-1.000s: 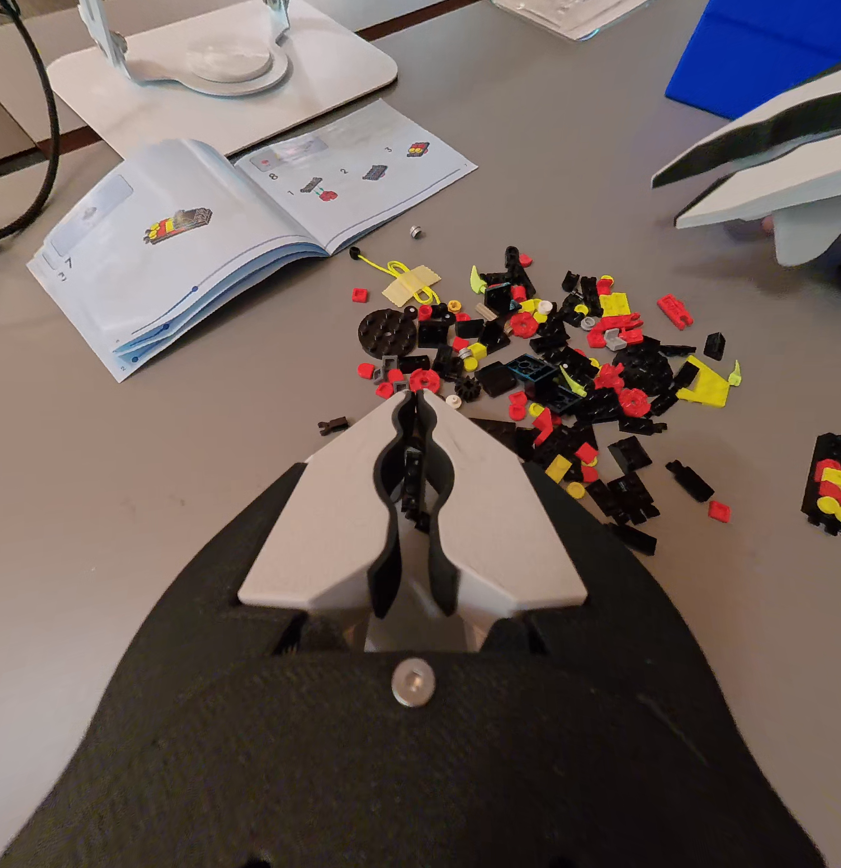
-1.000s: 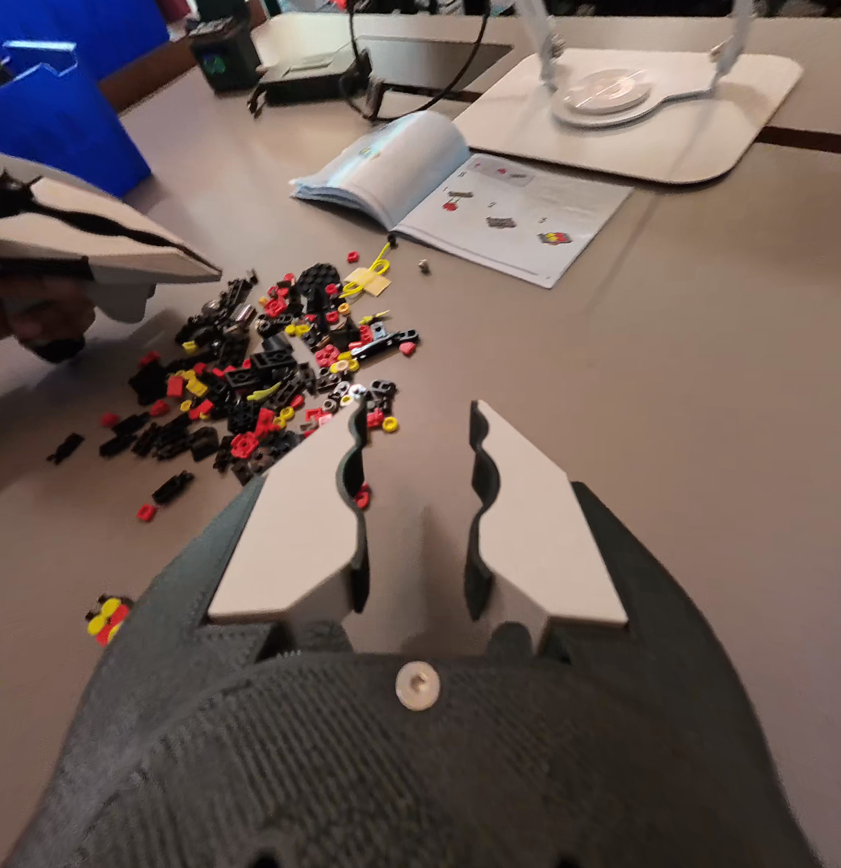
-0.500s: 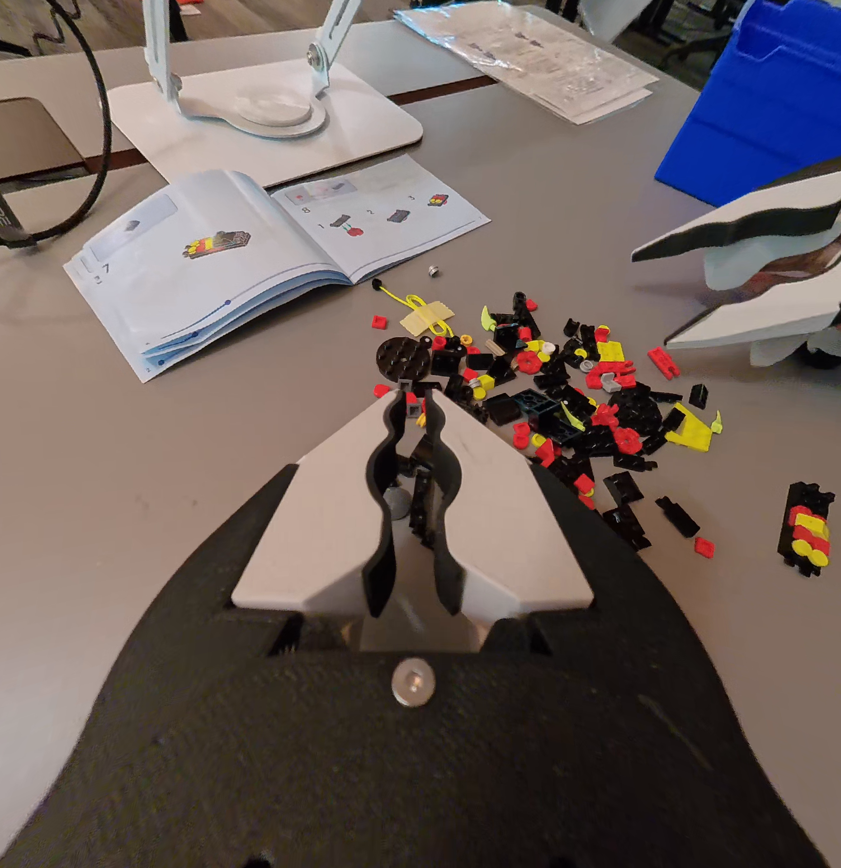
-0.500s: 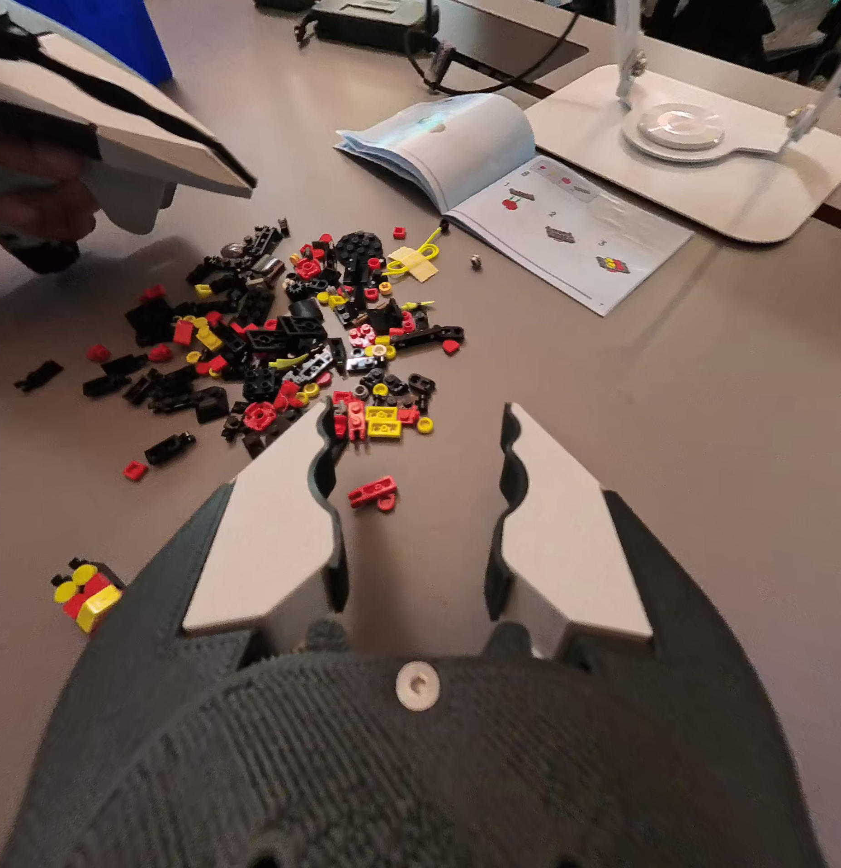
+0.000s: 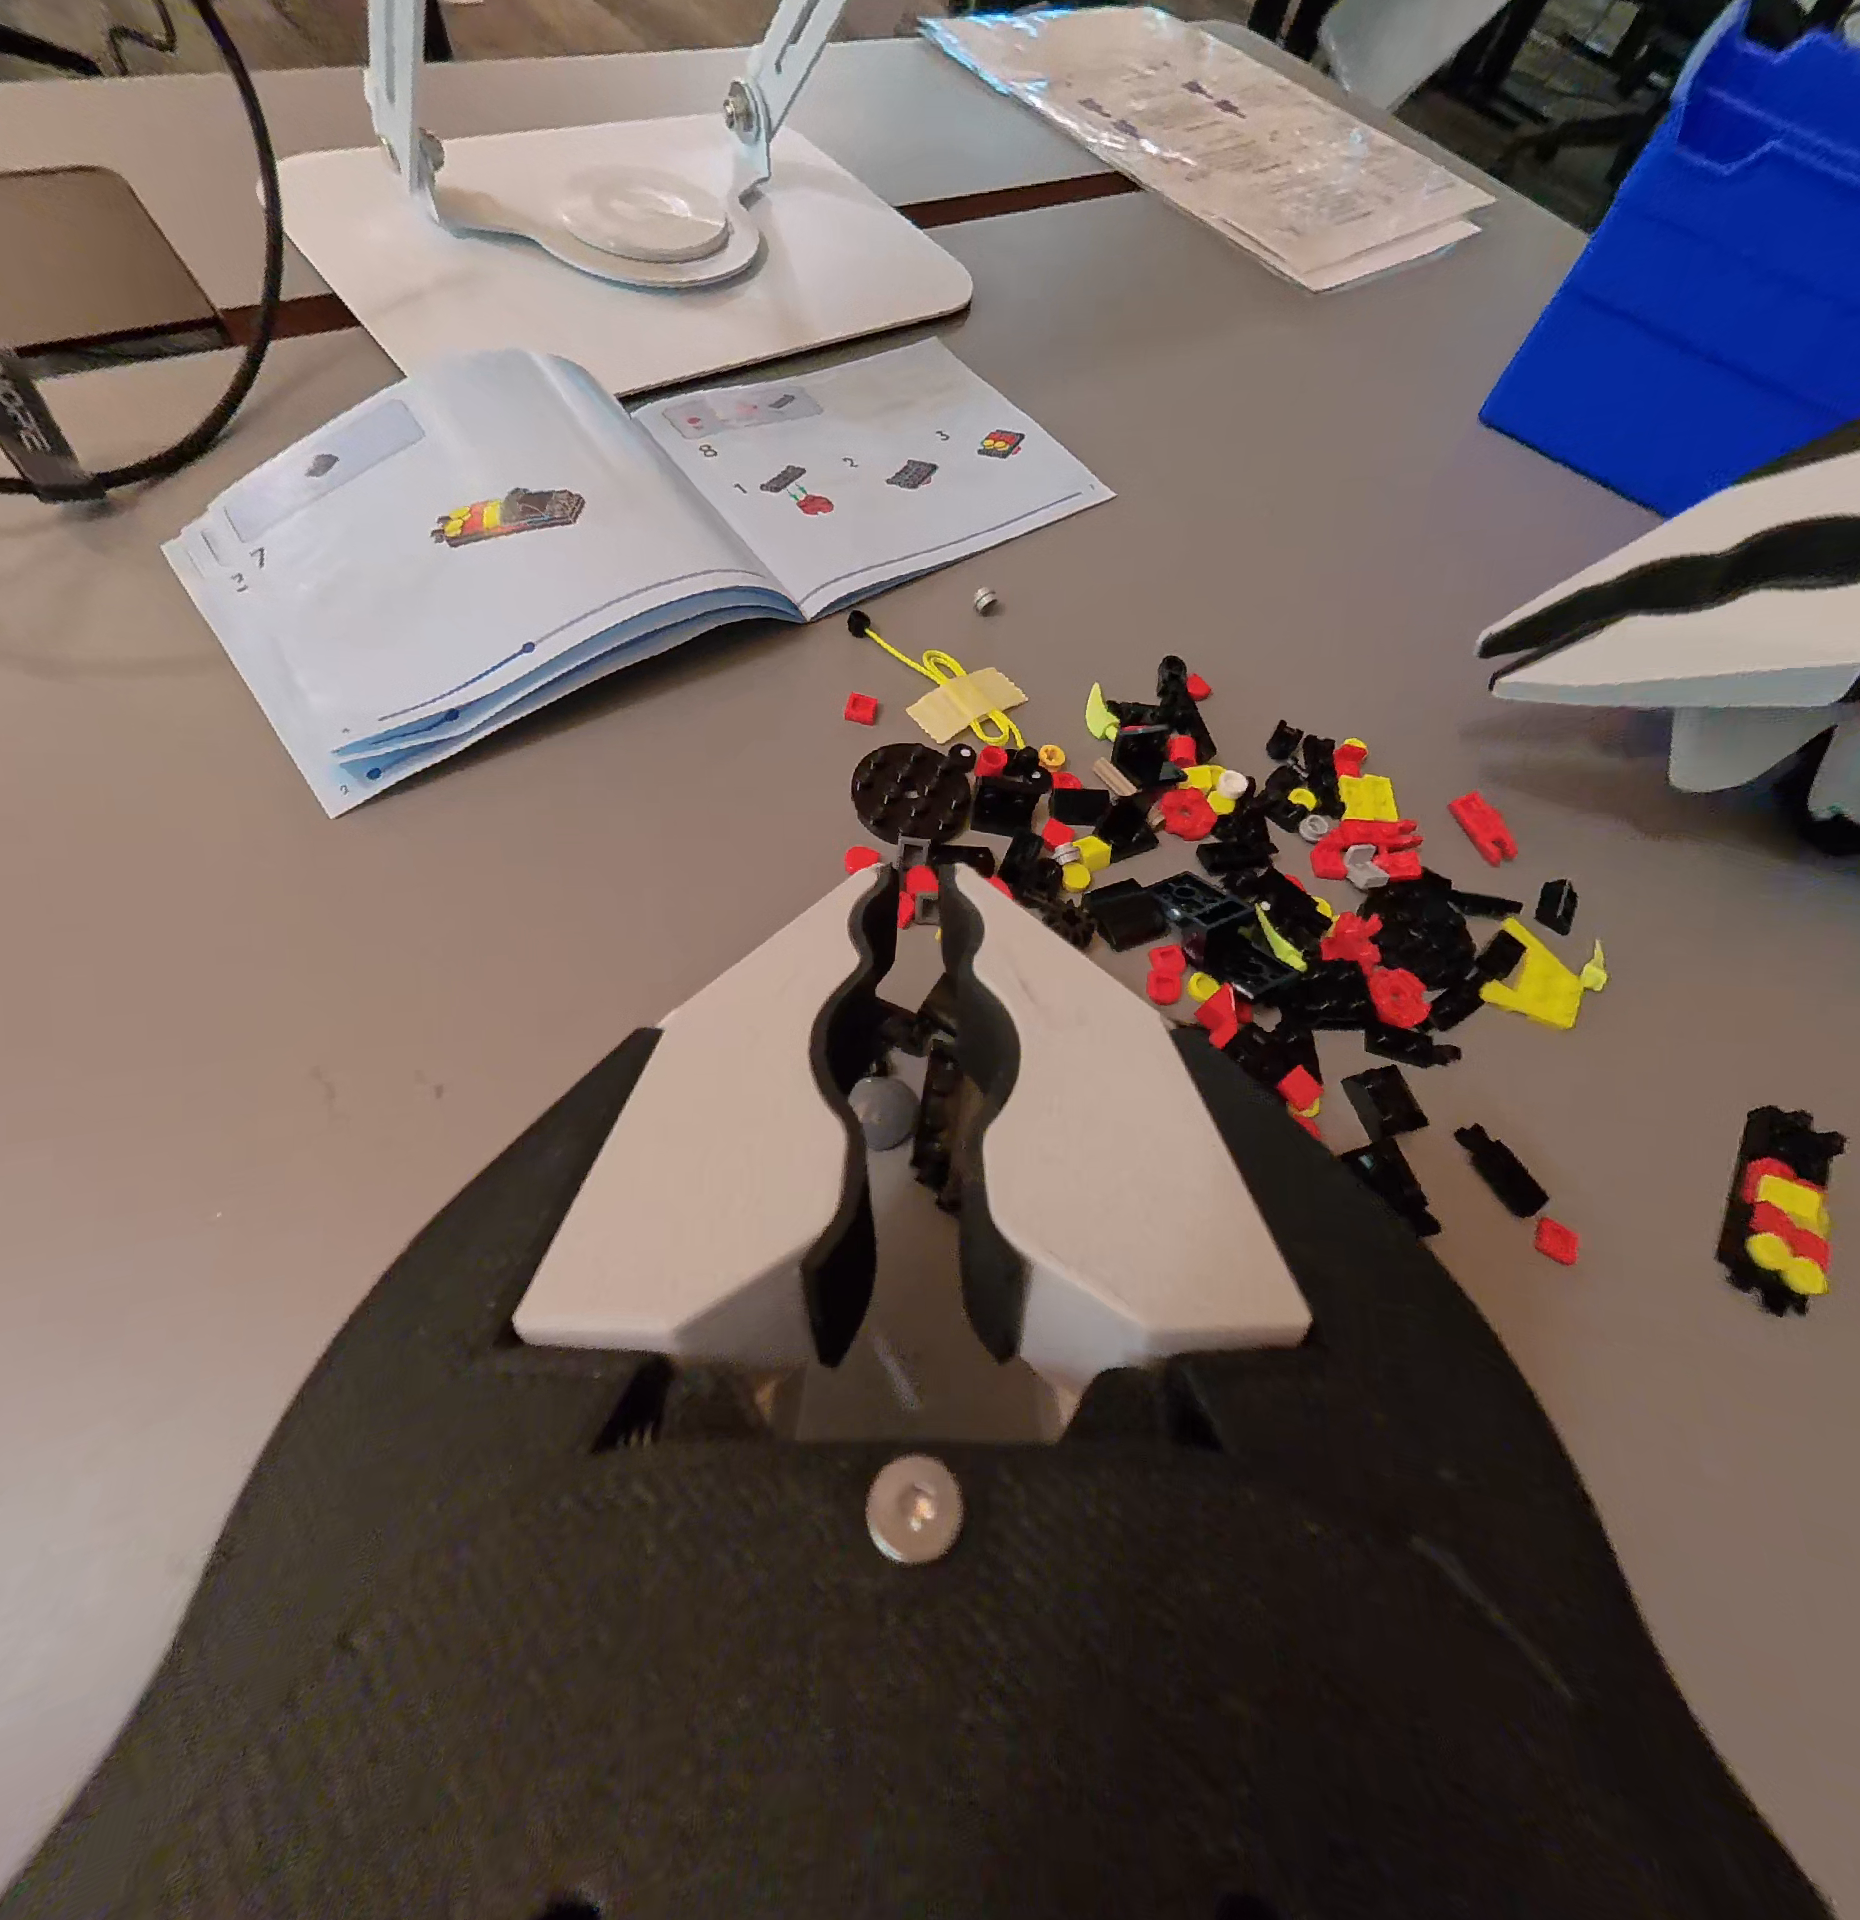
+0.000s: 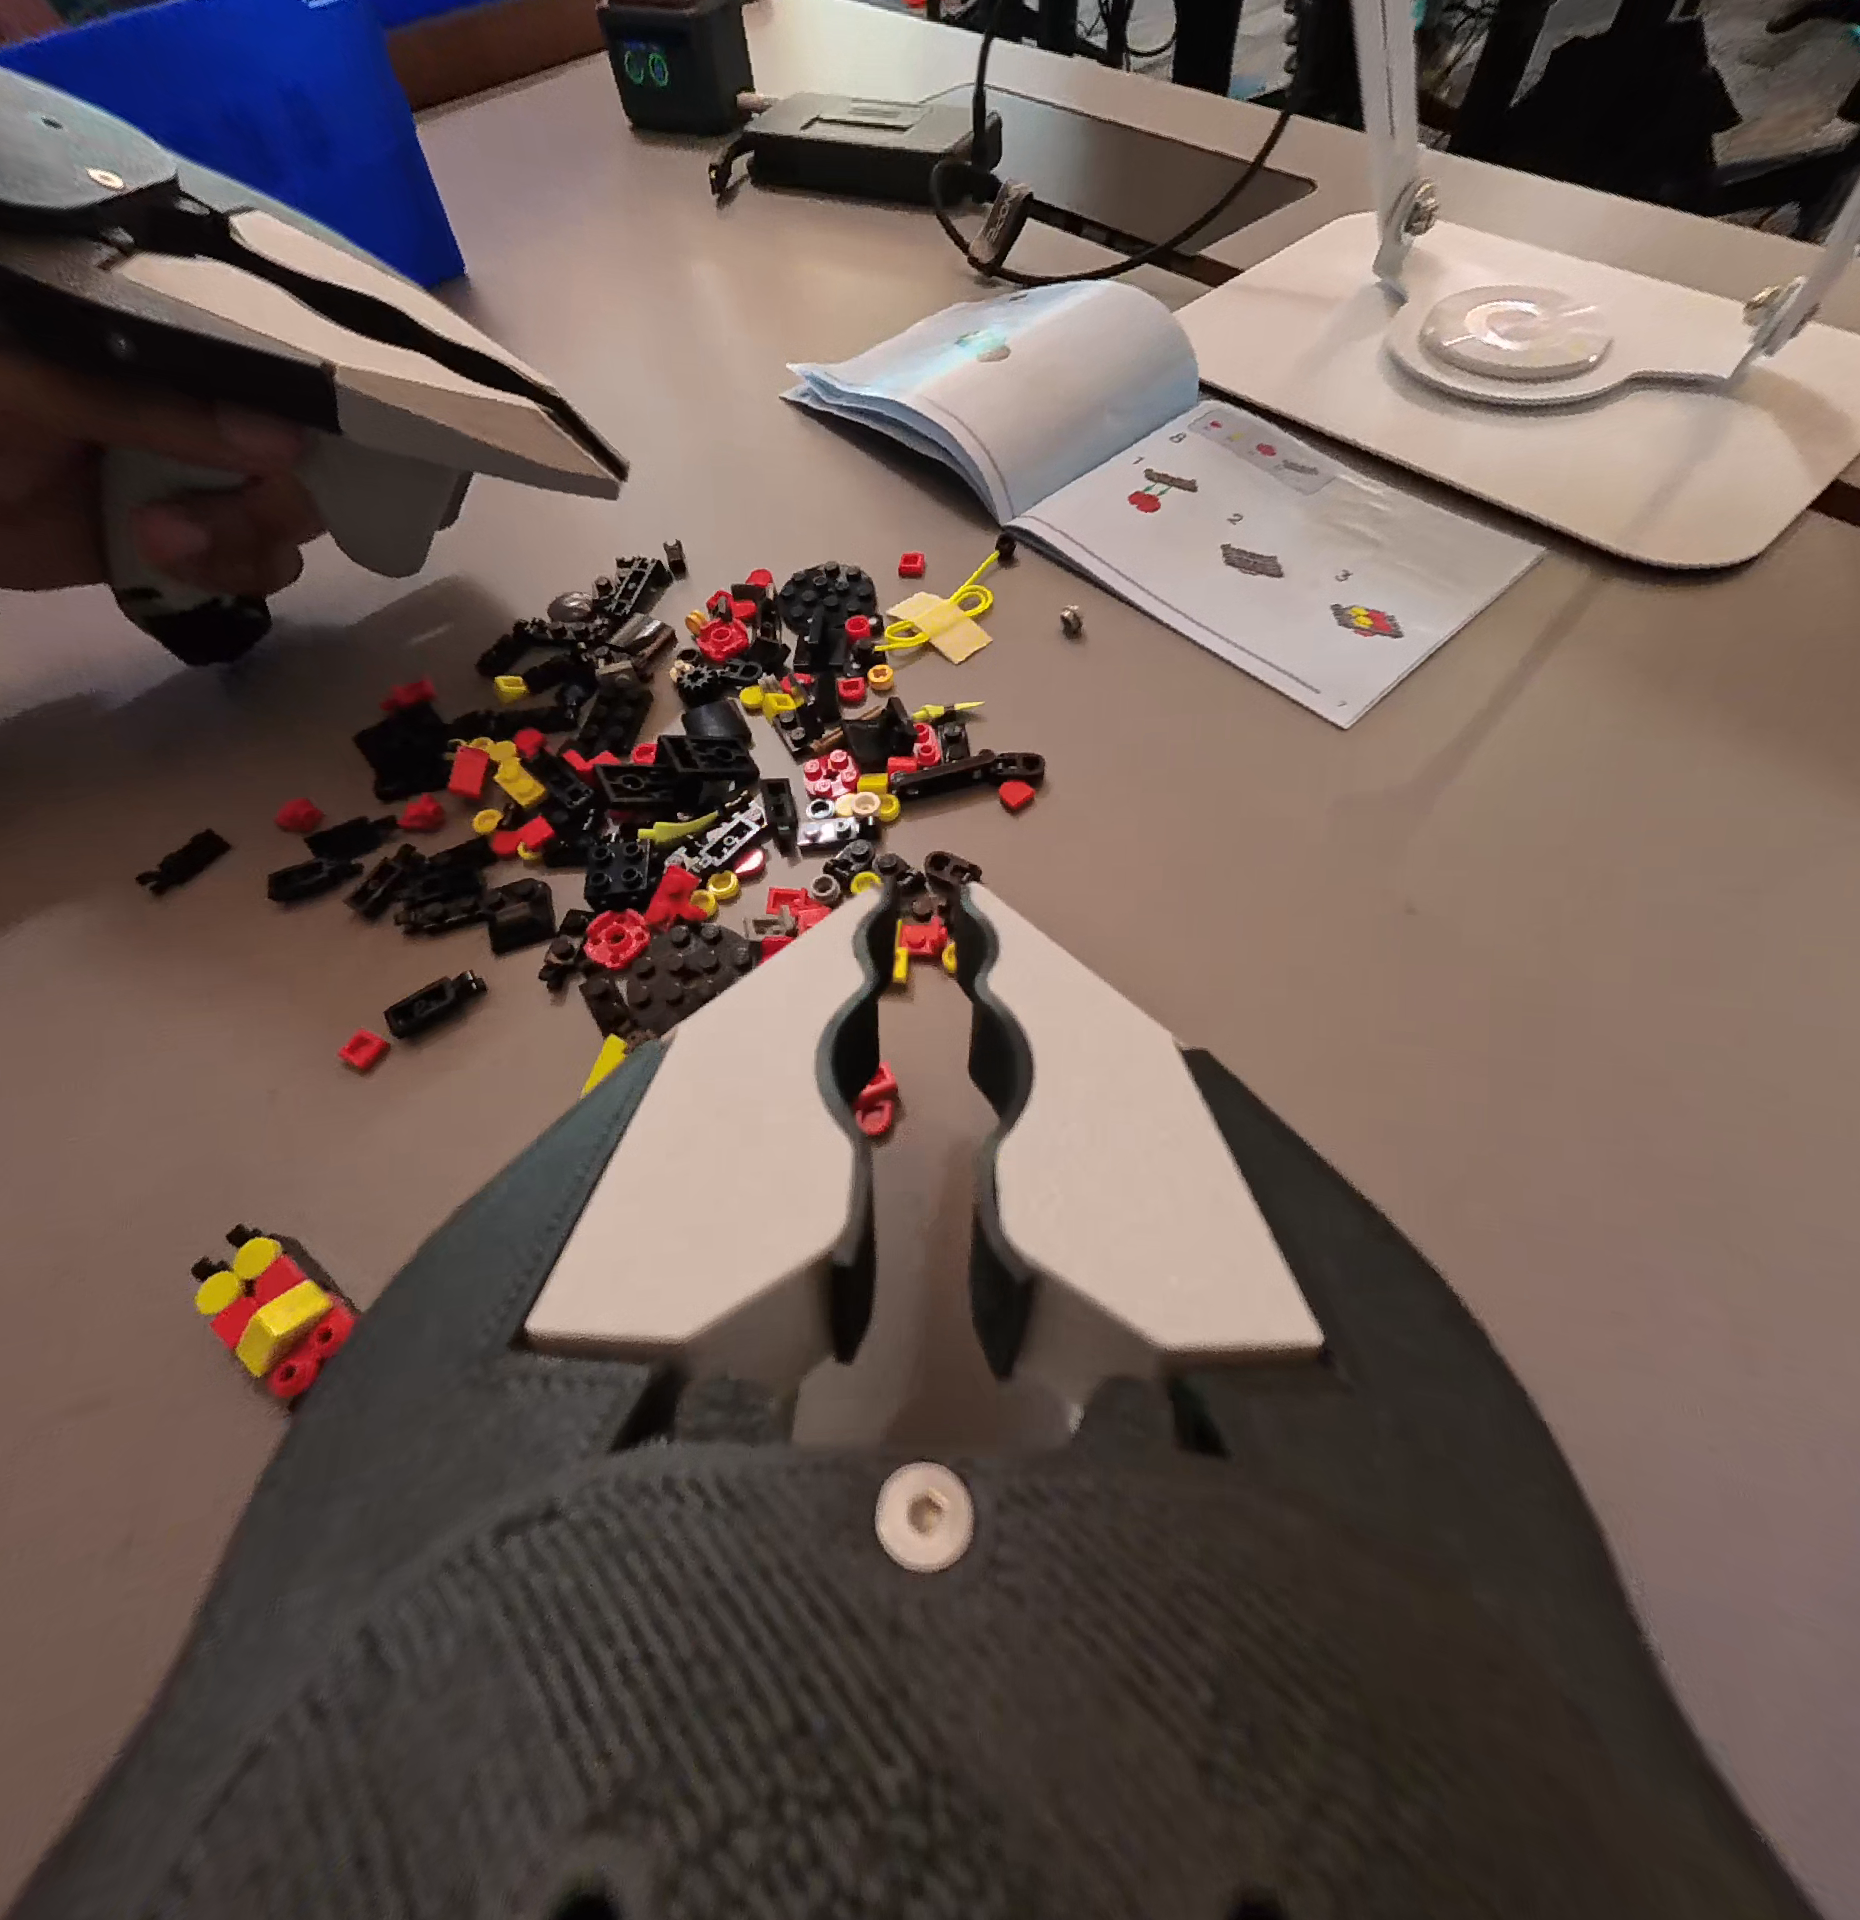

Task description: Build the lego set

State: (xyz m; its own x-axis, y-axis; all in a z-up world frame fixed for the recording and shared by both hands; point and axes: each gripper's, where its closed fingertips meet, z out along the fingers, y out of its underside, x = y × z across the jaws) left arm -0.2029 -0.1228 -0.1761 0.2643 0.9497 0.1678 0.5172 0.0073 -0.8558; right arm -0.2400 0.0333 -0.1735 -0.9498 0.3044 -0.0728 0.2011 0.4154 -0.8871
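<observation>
Right wrist view: right gripper (image 6: 921,914) fingers now narrowed, formerly wide apart.

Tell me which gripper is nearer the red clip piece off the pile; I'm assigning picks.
Right. Right gripper is over the red clip piece; left gripper hangs across the pile.

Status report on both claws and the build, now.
Left claw shut on a black piece. Right claw nearly closed at the loose pile edge, load unclear. Partial build sits apart. Nothing blocking.
</observation>
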